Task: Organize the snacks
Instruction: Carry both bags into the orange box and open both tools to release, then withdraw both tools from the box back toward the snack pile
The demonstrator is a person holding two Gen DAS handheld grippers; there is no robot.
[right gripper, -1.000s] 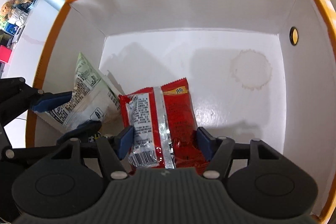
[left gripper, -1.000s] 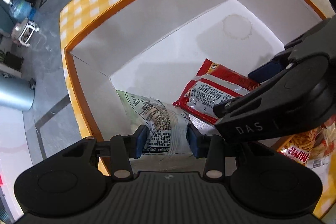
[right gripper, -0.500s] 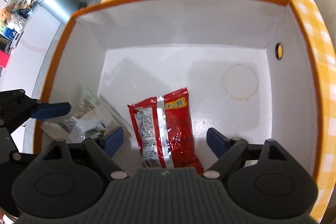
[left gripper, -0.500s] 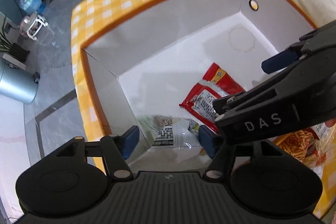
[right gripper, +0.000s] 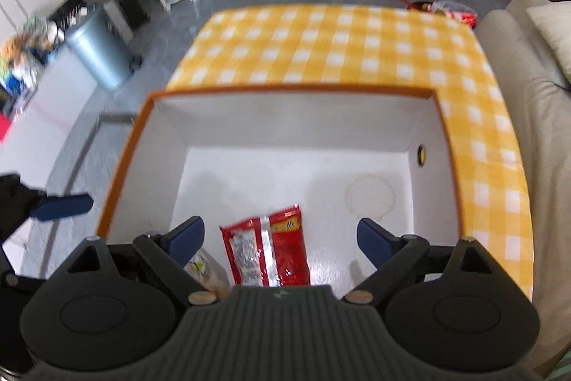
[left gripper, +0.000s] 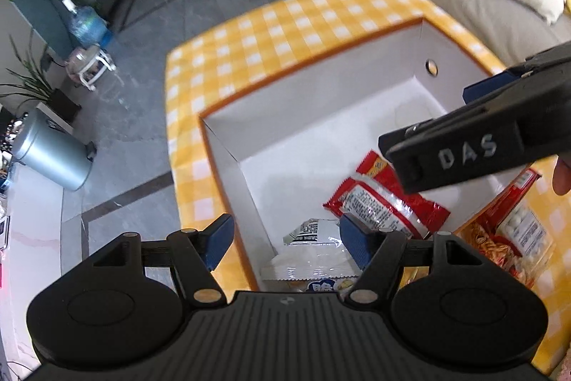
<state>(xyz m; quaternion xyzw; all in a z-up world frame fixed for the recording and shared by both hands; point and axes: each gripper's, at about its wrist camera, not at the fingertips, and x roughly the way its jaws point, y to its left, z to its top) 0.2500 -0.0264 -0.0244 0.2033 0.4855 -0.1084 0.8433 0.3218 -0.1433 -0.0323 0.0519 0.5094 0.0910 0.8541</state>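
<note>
The left gripper (left gripper: 285, 236) stands apart and empty; the right gripper (right gripper: 280, 236) is opening, nothing clamped. The glossy red crinkled foil snack packet (right gripper: 266, 250) lies flat on the near floor of the white-walled, orange-rimmed cardboard box (right gripper: 285, 127), a pale clear-film snack bag (left gripper: 314, 252) left of it. The slick packets could slide or snag the jaws on another reach.
</note>
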